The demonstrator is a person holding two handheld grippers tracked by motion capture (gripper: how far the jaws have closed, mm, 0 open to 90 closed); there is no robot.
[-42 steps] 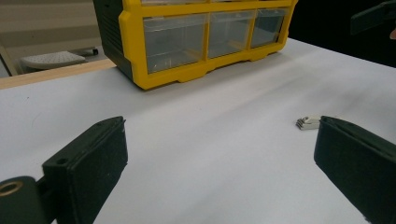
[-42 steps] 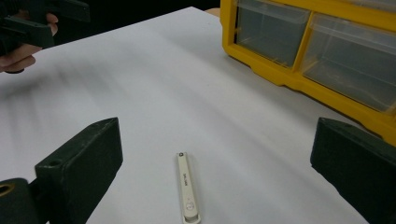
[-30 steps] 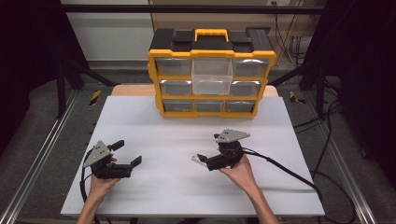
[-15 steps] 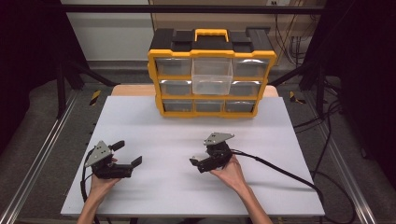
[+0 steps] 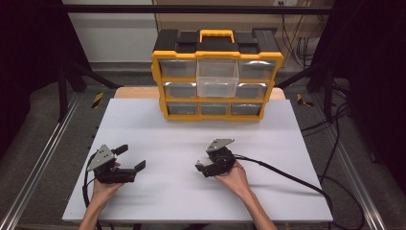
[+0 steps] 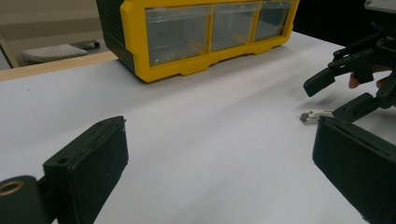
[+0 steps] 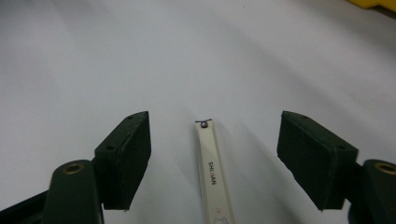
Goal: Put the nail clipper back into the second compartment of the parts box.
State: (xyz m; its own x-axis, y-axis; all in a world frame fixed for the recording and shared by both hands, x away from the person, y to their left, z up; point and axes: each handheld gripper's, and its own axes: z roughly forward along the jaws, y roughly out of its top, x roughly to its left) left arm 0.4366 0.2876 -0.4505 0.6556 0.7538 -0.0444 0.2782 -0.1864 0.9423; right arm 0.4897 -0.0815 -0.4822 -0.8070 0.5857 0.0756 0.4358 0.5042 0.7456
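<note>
My right gripper (image 5: 203, 165) sits low over the white table (image 5: 167, 139), jaws spread wide, nothing clamped. Between them in the right gripper view lies a slim cream nail clipper (image 7: 214, 172) (printed lettering along its length), flat on the surface and touching neither pad. My left gripper (image 5: 131, 158) rests well apart to the left, jaws also parted and empty. The yellow drawer organizer (image 5: 218, 81) stands at the table's far edge.
</note>
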